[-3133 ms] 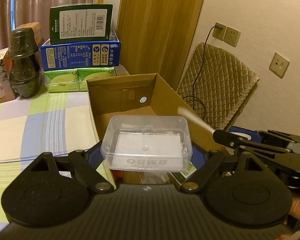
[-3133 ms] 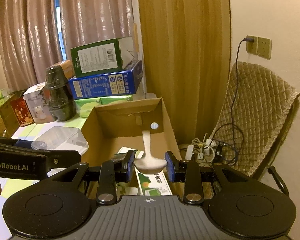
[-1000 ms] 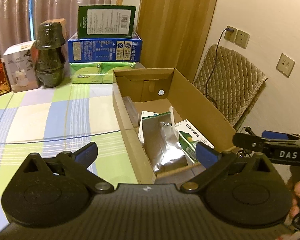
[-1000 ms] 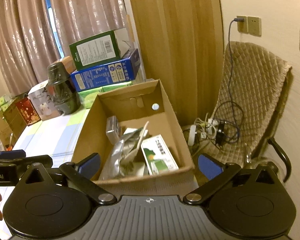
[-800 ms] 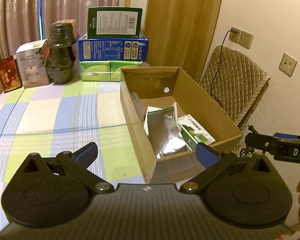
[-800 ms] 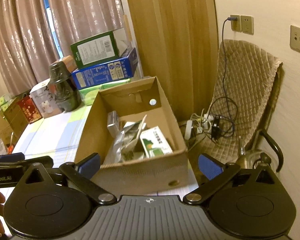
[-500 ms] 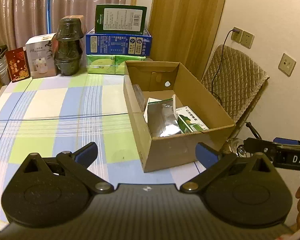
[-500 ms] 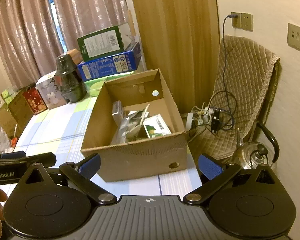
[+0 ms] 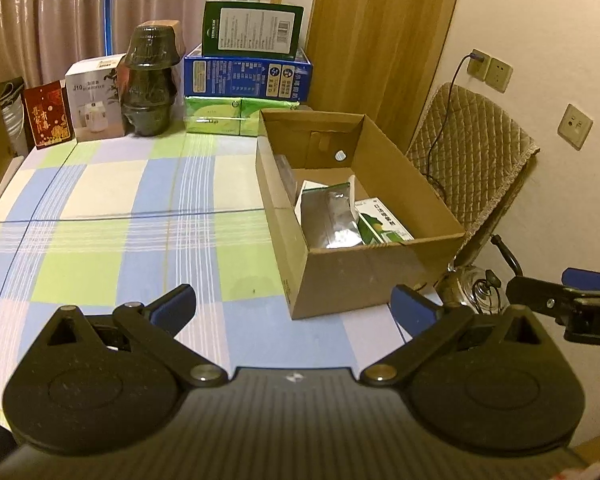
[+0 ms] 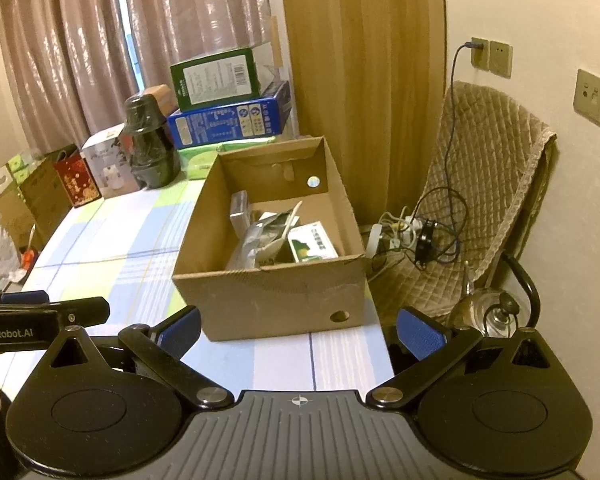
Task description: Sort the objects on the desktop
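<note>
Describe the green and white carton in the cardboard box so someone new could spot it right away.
Find the open brown cardboard box at the right edge of the checked tablecloth. Inside, at the near right corner, lies the flat green and white printed carton. Its neighbour is a crinkled silver foil pouch; only the carton shows green print.

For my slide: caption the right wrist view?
Open right gripper faces a cardboard box of packets on the checked table.

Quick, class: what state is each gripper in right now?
Left gripper: open, holding nothing.
Right gripper: open, holding nothing.
</note>
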`<state>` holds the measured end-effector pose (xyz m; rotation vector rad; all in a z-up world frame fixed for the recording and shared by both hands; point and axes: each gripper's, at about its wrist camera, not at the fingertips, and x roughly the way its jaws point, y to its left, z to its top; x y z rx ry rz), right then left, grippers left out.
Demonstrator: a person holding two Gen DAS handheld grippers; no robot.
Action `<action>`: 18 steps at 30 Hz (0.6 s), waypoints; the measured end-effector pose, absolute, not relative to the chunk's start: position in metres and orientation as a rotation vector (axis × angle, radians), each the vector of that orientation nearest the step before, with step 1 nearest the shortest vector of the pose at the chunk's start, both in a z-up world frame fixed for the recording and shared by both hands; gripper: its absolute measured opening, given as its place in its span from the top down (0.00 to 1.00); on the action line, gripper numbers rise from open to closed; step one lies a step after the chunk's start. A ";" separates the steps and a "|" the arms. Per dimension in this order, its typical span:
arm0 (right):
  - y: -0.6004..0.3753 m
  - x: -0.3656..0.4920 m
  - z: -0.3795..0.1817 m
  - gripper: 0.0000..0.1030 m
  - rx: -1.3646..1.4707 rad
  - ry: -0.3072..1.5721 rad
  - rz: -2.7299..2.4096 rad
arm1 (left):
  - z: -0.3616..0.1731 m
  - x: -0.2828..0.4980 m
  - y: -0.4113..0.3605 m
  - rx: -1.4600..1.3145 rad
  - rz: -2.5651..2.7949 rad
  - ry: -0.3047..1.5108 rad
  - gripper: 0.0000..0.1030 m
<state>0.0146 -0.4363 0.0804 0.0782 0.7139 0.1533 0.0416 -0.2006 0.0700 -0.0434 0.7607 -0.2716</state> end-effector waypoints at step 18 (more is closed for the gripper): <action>-0.413 -0.016 0.097 0.02 0.049 0.745 0.183 | 0.069 0.005 -0.192 -0.005 -0.268 0.791 0.01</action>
